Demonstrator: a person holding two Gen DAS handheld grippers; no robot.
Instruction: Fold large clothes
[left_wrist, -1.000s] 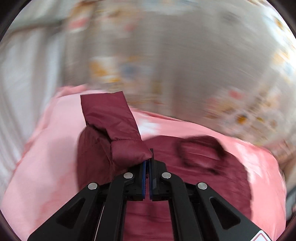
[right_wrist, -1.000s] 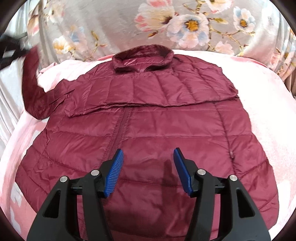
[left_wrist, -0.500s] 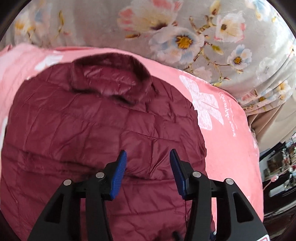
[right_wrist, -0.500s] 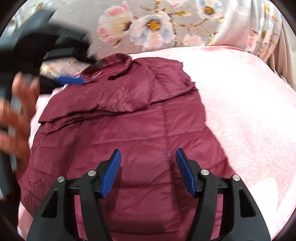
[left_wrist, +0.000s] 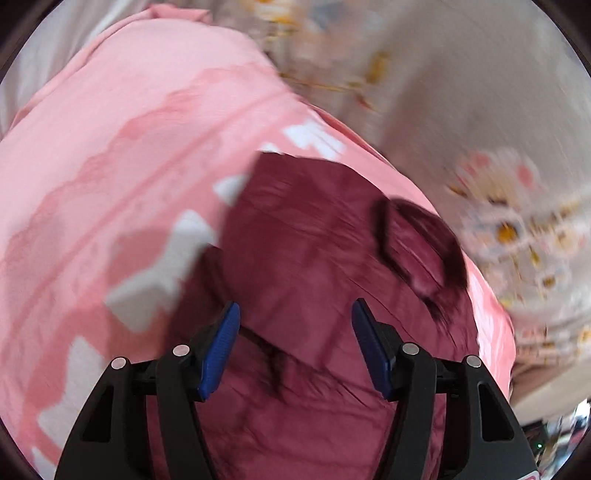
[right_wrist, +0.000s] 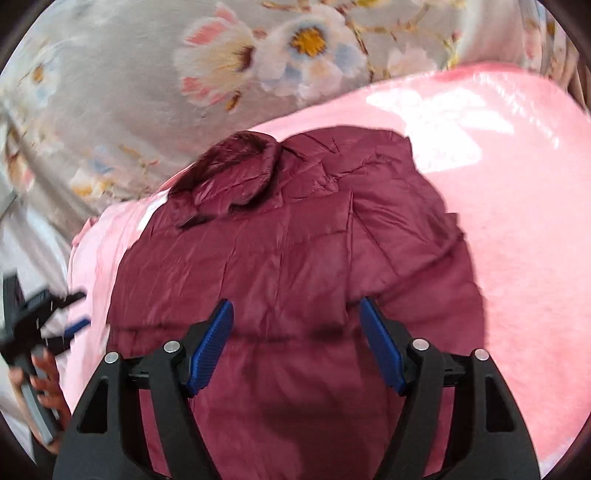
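We hover both tongs, left tongs (left_wrist: 295, 345) and right tongs (right_wrist: 296, 341), jaws opening and empty, over the maroon quilted puffer jacket (right_wrist: 295, 258) on the pink blanket-covered bed (right_wrist: 517, 221); sleeves seemingly folded, next we grip the hem.

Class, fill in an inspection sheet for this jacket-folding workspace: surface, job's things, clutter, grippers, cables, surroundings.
Surface: pink blanket, bare to the right of the garment.
Job's things: maroon puffer jacket lying flat, collar at the far end, sleeves folded across the chest.
Clutter: nothing seen.
Grippers: left hand-held gripper and right hand-held gripper both over the jacket, jaws opening, nothing pinched.
Cables: nothing seen.
Surroundings: grey floral fabric beyond the collar.
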